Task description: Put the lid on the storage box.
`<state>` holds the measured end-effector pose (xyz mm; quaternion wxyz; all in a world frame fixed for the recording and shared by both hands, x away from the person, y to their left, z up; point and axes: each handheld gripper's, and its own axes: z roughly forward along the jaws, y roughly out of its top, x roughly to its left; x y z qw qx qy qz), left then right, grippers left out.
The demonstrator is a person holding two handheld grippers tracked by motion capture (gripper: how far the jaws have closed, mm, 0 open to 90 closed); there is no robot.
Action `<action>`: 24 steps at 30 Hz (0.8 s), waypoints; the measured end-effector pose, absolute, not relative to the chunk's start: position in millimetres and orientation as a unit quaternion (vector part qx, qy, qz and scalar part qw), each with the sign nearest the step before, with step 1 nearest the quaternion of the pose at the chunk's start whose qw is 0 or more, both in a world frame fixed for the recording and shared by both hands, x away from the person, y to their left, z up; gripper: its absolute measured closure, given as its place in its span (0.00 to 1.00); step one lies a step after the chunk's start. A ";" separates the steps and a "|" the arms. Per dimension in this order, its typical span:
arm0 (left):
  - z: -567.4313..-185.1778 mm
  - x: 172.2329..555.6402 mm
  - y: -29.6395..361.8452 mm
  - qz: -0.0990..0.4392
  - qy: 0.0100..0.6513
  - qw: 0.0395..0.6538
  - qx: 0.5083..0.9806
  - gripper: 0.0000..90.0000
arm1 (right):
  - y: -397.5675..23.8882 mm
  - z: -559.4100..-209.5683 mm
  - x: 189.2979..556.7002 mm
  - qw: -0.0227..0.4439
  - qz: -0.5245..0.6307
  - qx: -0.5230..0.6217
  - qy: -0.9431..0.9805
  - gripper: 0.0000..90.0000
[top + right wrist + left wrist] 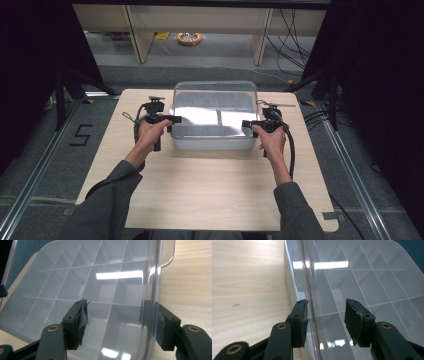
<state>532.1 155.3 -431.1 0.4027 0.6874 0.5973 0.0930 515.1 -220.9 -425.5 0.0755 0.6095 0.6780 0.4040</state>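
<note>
a clear plastic box [214, 116] with a divided inside sits toward the far middle of the bench [210, 190], its long axis running left to right across the person's front. the left gripper [169, 120] is at the box's left end and the right gripper [247, 124] at its right end, so the box lies directly between the two, each hand equally near its own side.

in the left gripper view, the left gripper [325, 315] stands open with its jaws straddling the edge of the clear lid [362, 277]: one jaw outside by the side wall, the other over the lid top. the jaws do not look pressed onto the plastic yet. in the right gripper view the right gripper [122, 325] is likewise open, one jaw over the lid [82, 282], the other outside the rim, seen partly through the plastic.

the coming move probably turns on both grippers pinching that rim evenly at opposite ends, then lifting together; whether lid alone or the whole box comes up cannot be told. the compartments look empty. nothing else stands on the bench to block the hands. beyond it, on the floor, lie shelf legs, cables and a yellow ring [189, 38], well apart.
</note>
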 end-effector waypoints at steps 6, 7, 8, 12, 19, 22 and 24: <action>-433.1 533.6 155.1 0.086 0.603 0.404 0.682 0.58 | -221.8 -427.7 519.0 0.084 0.403 0.598 0.688 0.40; -433.1 533.8 155.1 0.086 0.603 0.404 0.683 0.58 | -221.8 -427.7 519.0 0.084 0.403 0.598 0.688 0.40; -432.8 534.0 155.2 0.087 0.602 0.401 0.686 0.58 | -218.5 -425.1 517.2 0.067 0.391 0.617 0.680 0.39; -433.7 533.5 154.3 0.092 0.602 0.404 0.683 0.58 | -221.0 -427.7 521.6 0.097 0.385 0.590 0.703 0.38; -432.6 532.9 151.6 0.101 0.600 0.396 0.688 0.55 | -217.0 -420.5 523.4 0.079 0.349 0.603 0.713 0.37; -431.5 533.0 151.0 0.105 0.598 0.390 0.692 0.55 | -215.4 -419.1 524.9 0.088 0.334 0.597 0.724 0.38; -430.6 533.4 149.1 0.116 0.599 0.382 0.695 0.54 | -210.4 -416.5 524.8 0.121 0.304 0.598 0.731 0.42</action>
